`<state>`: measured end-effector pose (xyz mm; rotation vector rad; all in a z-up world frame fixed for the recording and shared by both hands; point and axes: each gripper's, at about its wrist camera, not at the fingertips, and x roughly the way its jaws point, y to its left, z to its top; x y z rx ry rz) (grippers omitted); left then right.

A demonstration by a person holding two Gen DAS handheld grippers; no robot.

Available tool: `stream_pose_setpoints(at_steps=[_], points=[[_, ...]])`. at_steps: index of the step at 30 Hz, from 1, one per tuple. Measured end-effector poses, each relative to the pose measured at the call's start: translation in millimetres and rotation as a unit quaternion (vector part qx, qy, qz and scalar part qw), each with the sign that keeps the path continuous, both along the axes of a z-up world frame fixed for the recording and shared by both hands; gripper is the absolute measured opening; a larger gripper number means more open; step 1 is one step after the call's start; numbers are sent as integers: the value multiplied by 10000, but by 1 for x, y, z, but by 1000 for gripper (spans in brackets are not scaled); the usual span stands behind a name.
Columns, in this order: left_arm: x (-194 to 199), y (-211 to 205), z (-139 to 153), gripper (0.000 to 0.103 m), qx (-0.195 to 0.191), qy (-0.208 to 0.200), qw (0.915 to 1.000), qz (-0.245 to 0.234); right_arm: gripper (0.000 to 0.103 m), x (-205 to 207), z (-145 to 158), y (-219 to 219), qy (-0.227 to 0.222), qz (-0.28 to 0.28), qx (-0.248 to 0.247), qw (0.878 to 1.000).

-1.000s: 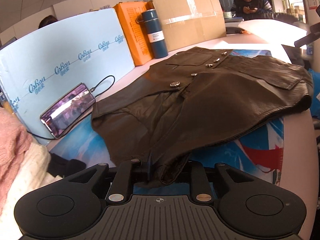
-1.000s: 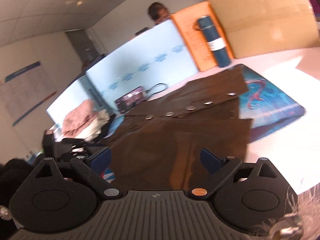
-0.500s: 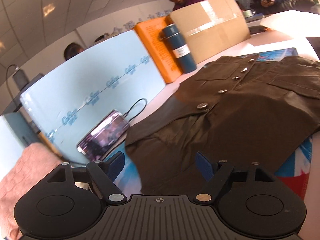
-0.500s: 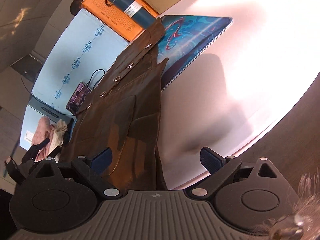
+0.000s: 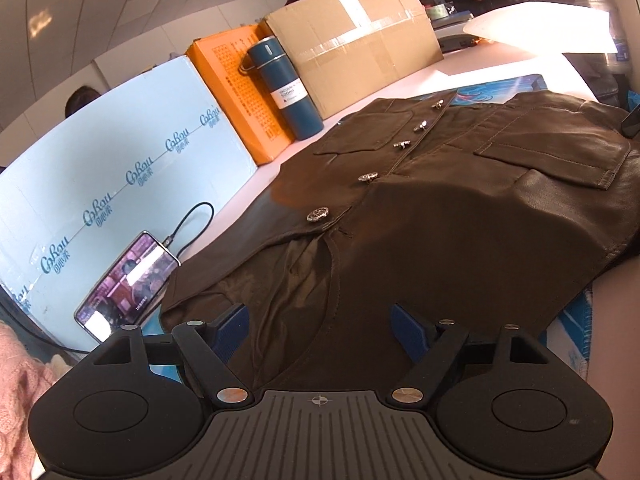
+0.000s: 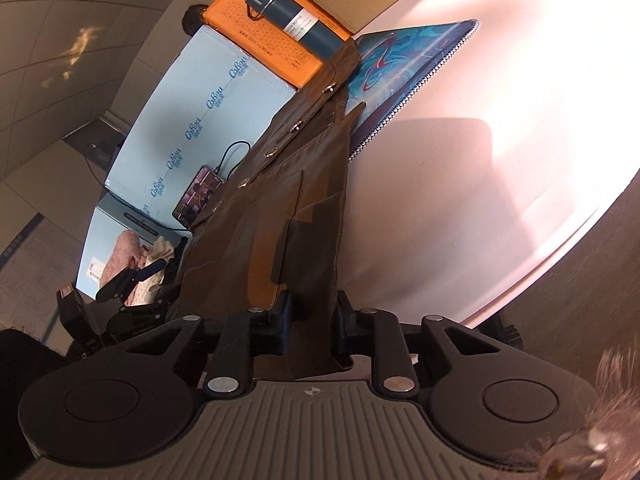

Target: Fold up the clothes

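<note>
A dark brown leather vest (image 5: 460,208) with metal buttons lies on a blue patterned mat (image 5: 500,88) on the white table. My left gripper (image 5: 320,330) is open, its blue-padded fingers just over the vest's near edge, holding nothing. My right gripper (image 6: 312,322) is shut on the vest's (image 6: 288,208) near edge, with the brown fabric pinched between its fingers. The right wrist view is strongly tilted. The left gripper (image 6: 132,280) shows at the left in that view.
A phone (image 5: 128,280) on a cable leans on a light blue board (image 5: 120,168). A blue flask (image 5: 286,88), an orange box (image 5: 236,92) and a cardboard box (image 5: 360,44) stand behind. Pink and cream clothes (image 5: 16,392) lie left. The table edge (image 6: 560,256) curves at right.
My left gripper let go of the vest's edge and opened. My right gripper, open before, rolled to a tilted view and closed on the vest's edge.
</note>
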<state>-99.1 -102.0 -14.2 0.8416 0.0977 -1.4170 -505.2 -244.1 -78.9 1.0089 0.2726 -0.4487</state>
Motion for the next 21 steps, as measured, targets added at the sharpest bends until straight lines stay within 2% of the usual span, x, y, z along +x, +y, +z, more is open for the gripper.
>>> stream_pose_setpoints(at_steps=[2, 4, 5, 6, 7, 11, 16, 17, 18, 19, 21], points=[[-2, -2, 0, 81, -1, 11, 10000, -9, 16, -3, 10, -2, 17, 23, -142, 9999], [-1, -2, 0, 81, -2, 67, 10000, 4, 22, -4, 17, -7, 30, 46, -271, 9996], [1, -3, 0, 81, -2, 143, 9999, 28, 37, -4, 20, -10, -12, 51, -298, 9995], [2, -3, 0, 81, -10, 206, 9998, 55, 61, -4, 22, -14, -73, 50, -309, 9995], [3, -3, -1, 81, -28, 247, 9997, 86, 66, -4, 24, -19, -137, 67, -309, 9994], [5, -1, -2, 81, -87, 418, 9989, 187, 65, 3, 31, -44, -258, 135, -332, 9990], [8, 1, -3, 86, -158, 578, 9976, 335, 63, 25, 35, -68, -120, 127, -360, 9992], [9, 1, -3, 87, -167, 590, 9975, 354, 60, 29, 34, -72, -50, 63, -359, 9993], [9, 1, -3, 88, -168, 594, 9974, 360, 49, 33, 33, -76, 21, -1, -358, 9994], [10, 0, -3, 88, -169, 599, 9974, 365, 43, 37, 33, -79, 91, -65, -357, 9993], [10, 0, -3, 88, -171, 608, 9973, 376, 27, 45, 35, -79, 324, -68, -622, 9975]])
